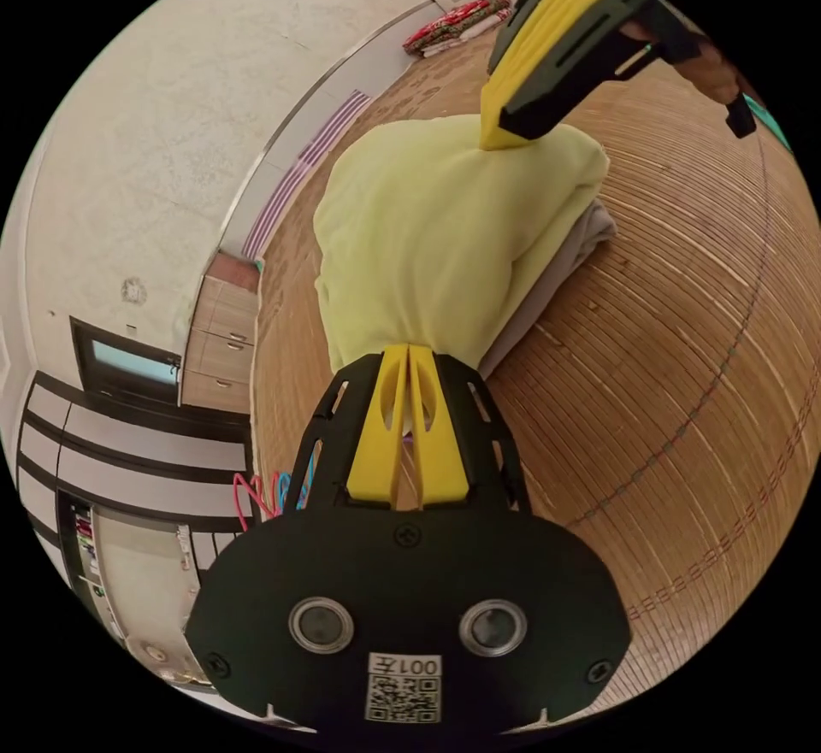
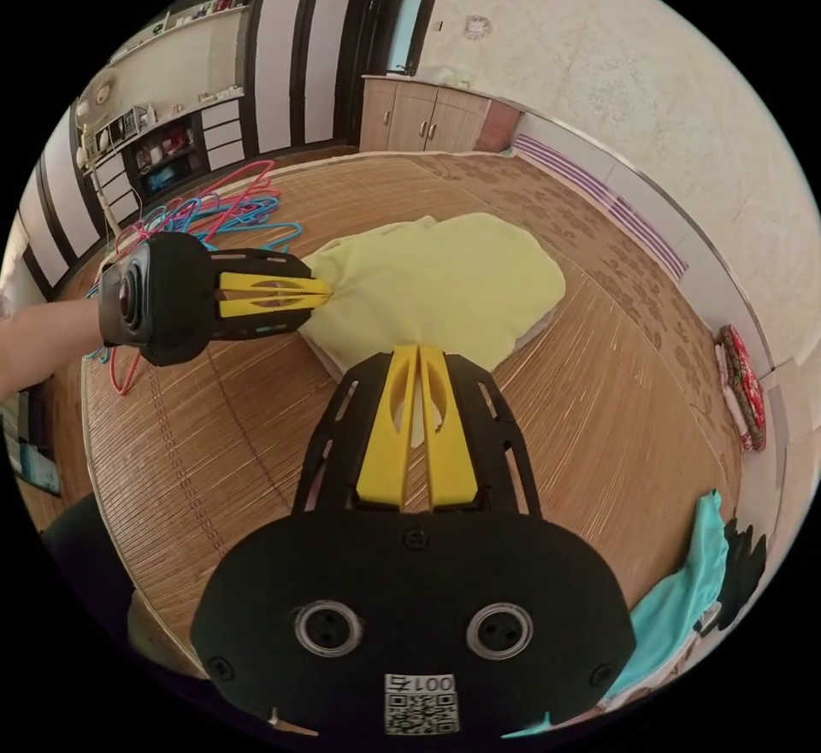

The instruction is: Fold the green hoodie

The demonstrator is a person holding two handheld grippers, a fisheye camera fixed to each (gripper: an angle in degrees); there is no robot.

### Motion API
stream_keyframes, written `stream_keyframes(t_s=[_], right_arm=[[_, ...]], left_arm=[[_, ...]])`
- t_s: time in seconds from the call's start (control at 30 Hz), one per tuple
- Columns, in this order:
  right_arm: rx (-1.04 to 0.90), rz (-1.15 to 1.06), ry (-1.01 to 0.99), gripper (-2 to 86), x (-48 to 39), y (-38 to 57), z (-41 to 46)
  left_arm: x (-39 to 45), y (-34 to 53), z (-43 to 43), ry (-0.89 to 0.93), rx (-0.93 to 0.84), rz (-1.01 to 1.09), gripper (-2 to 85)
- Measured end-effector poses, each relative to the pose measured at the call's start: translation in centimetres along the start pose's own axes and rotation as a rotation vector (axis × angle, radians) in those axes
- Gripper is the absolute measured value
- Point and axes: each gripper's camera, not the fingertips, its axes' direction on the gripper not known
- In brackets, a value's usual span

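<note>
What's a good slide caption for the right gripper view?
Two claws pinch the edges of a pale green hoodie on a woven mat.

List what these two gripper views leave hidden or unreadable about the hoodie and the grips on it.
- Left gripper view: the hoodie is bunched; hood, sleeves and fold count are hidden in its own folds.
- Left gripper view: the grey layer underneath is mostly covered; lining or separate item, unclear.
- Right gripper view: the right gripper tips are sunk into cloth.
- Right gripper view: the hangers are tangled, uncountable.
</note>
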Motion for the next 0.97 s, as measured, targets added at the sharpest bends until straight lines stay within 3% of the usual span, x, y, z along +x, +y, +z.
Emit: stream_keyframes(t_s=[0.1,0.3,0.53,0.73,0.97], right_arm=[[-0.007,-0.026,0.020,0.4,-0.3,0.5,-0.2],[-0.067,-0.042,0.083,0.2,-1.3,4.4,-4.6],[-0.138,0.150,0.079,0.4,-2.4,19.2,-13.6],[-0.178,0.366,0.214,1.1,-1.7,32.2,-21.3],[-0.258,0.570,0.360,3.2,1.8,41.9,-26.7]], left_arm=[[-0.9,-0.5,-0.2,0.016,-0.031,-0.030,-0.8],[-4.9,1.4,-4.8,0.211,-0.120,-0.201,-0.9],[-3.4,9.4,-14.1,0.522,-0.074,-0.326,-0.9],[5.2,12.7,-17.6,0.490,-0.128,-0.282,-0.4],[15.4,8.8,-20.9,0.405,-0.129,-0.079,1.5]])
